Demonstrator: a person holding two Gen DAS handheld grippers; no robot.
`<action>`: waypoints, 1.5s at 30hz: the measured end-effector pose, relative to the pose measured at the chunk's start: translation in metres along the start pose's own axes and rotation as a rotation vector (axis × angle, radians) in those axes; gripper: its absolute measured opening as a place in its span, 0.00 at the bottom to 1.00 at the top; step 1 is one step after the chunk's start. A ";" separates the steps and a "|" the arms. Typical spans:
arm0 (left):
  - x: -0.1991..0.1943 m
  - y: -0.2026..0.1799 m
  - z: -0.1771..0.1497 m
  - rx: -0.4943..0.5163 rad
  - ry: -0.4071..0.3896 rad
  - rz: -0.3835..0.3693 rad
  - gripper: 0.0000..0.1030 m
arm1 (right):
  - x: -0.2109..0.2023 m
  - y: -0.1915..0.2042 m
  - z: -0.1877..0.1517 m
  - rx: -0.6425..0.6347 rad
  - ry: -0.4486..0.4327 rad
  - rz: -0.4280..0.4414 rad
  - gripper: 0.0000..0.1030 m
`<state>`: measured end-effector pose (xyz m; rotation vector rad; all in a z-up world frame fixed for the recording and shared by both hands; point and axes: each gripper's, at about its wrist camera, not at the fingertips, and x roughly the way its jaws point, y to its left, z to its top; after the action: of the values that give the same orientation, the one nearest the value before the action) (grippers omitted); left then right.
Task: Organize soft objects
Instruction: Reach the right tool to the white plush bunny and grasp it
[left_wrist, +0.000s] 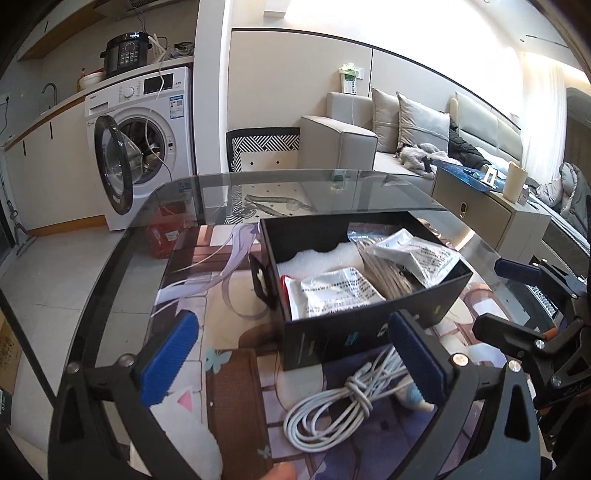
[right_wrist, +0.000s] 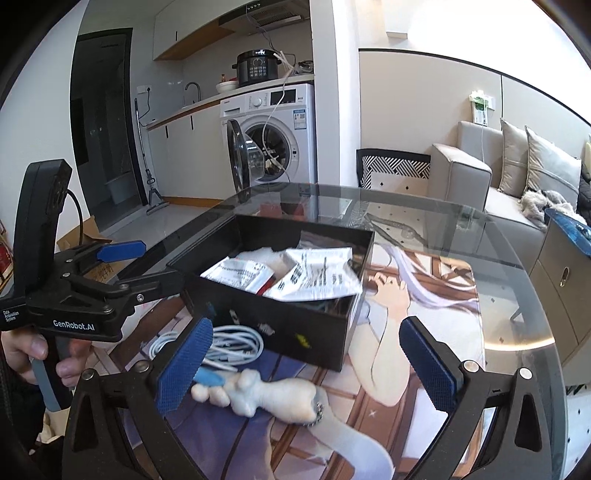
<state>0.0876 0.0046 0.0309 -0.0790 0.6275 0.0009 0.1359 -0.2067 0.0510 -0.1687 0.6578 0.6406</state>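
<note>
A: Pointing down at a slant toward the box (left_wrist: 369, 295), both grippers hover over the mat (left_wrist: 229, 387). How do the jaws stand?

B: Spread wide on both. The left gripper (left_wrist: 295, 358) has nothing pinched; the coiled cable (left_wrist: 332, 410) lies on the mat under the gap, just in front of the box, and the right pad overlaps its loose end in the picture. I cannot tell whether they touch.

A: And the right gripper (right_wrist: 306, 365)?

B: Also empty. It hangs in front of the box's near corner. The plush toy (right_wrist: 273, 395) lies on the mat below it, near the left pad, just in front of the box and beside the cable.

A: Where do the hands show?

B: From the right wrist view, a hand (right_wrist: 37, 354) grips the left gripper's handle, fingers curled round the trigger, left of the box. In the left wrist view a fingertip peeks in at the bottom edge.

A: What is in the box?

B: Plastic packets (left_wrist: 332, 288), a grey bundle and white foam. The box sits on the mat on the glass table (left_wrist: 295, 184).
</note>
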 end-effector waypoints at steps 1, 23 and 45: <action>-0.001 0.000 -0.002 0.005 0.003 0.000 1.00 | -0.001 0.000 -0.001 0.000 0.002 0.002 1.00; 0.007 -0.003 -0.018 0.036 0.108 -0.044 1.00 | 0.028 0.024 -0.032 -0.048 0.183 0.123 0.99; 0.017 0.002 -0.023 0.037 0.137 -0.041 1.00 | 0.059 0.033 -0.032 -0.004 0.290 0.069 0.99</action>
<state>0.0879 0.0045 0.0026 -0.0565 0.7628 -0.0564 0.1352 -0.1618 -0.0091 -0.2459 0.9446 0.6898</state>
